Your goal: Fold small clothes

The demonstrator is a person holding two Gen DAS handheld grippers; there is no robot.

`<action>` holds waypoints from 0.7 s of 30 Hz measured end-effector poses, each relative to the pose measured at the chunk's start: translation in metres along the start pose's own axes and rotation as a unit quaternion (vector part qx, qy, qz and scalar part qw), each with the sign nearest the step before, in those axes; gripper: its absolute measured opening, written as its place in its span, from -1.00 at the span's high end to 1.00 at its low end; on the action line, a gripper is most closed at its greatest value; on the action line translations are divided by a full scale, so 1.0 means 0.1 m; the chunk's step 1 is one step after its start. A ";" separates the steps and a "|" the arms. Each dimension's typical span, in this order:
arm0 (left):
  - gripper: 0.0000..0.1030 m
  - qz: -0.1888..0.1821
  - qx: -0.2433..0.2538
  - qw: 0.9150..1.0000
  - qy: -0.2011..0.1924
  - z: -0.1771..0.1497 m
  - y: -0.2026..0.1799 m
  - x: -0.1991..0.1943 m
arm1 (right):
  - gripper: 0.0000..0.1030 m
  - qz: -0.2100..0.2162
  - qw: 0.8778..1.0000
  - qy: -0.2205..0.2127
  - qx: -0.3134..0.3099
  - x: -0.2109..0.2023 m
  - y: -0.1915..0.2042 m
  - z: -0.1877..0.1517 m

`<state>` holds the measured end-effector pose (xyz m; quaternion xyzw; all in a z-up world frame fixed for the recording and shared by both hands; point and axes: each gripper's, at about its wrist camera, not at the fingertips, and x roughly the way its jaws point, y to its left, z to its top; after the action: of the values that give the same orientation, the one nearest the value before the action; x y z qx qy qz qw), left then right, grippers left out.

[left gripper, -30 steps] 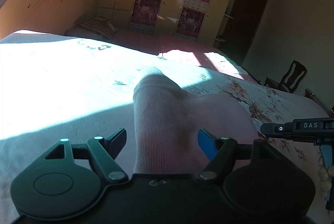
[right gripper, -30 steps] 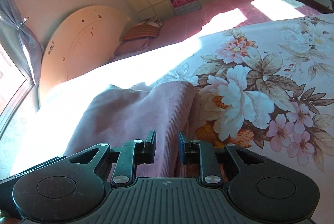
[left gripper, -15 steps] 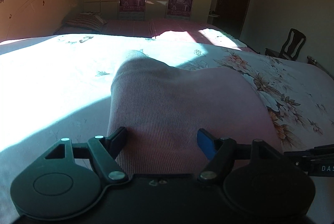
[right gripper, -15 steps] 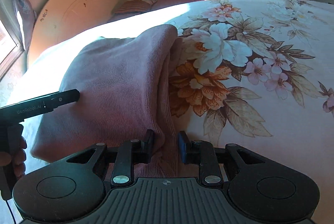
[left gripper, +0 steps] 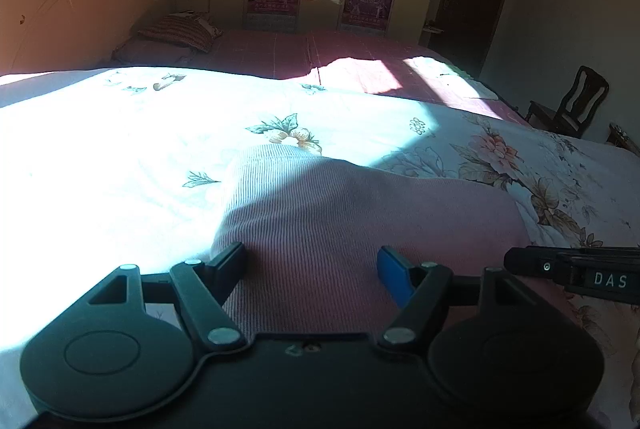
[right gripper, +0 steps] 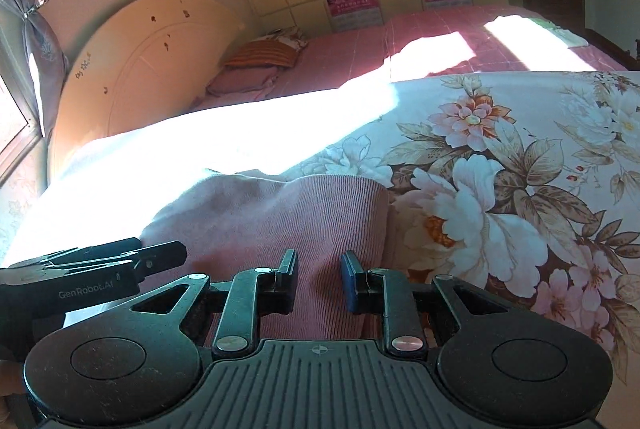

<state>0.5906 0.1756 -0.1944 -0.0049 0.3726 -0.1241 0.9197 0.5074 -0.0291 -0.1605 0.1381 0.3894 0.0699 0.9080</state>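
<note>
I'm bringing the pink garment [left gripper: 360, 213] down toward the floral bed [left gripper: 120, 149], nearer than a second ago. My left tongs [left gripper: 312, 261] are holding a wide bunch of it, my right tongs [right gripper: 318, 279] pinching a narrow fold. Laying flat comes next, I reckon.
</note>
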 end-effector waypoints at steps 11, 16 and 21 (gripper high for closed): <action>-0.49 -0.014 -0.055 0.998 0.006 -0.09 0.14 -0.40 | 0.55 -0.002 1.000 -0.005 -0.018 -0.31 0.04 -0.07; -0.54 -0.026 -0.043 0.999 0.019 -0.32 0.05 -0.79 | 0.55 0.026 0.999 -0.007 -0.019 -0.71 0.17 -0.41; -0.68 -0.009 -0.018 1.000 0.018 -0.61 -0.11 -1.00 | 0.55 0.011 1.000 0.018 -0.008 -0.80 0.17 -0.84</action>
<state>0.4773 0.1935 -0.1695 -0.0230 0.3911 -0.1255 0.9115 0.3913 -0.0153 -0.1558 0.1337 0.4033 0.0853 0.9012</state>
